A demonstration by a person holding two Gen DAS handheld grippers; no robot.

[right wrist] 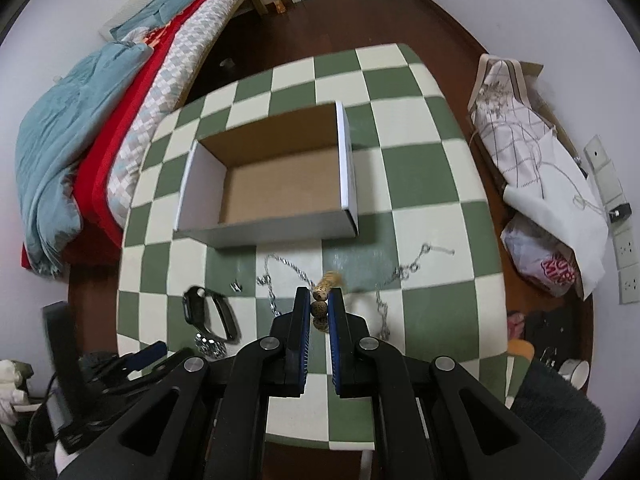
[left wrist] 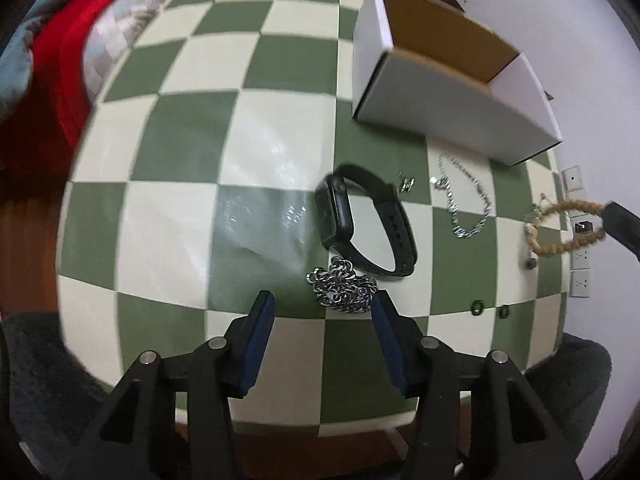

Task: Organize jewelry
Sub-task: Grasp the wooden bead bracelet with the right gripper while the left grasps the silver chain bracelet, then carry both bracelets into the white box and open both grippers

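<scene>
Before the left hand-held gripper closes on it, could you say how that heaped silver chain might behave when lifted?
The chunky chain lies in a loose pile, so it will likely unspool and dangle. Its thick metal links suggest heft for its size. A pinch from the left hand-held gripper may catch only a few links.

Both wrist views look down, sharing the checkered table [left wrist: 280, 40] and box [right wrist: 280, 184].

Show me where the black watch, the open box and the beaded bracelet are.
black watch [left wrist: 335, 211], left wrist view, on its dark face.
open box [right wrist: 276, 190], right wrist view, on its brown inside floor.
beaded bracelet [left wrist: 560, 246], left wrist view, on the loop's lower beads.
</scene>
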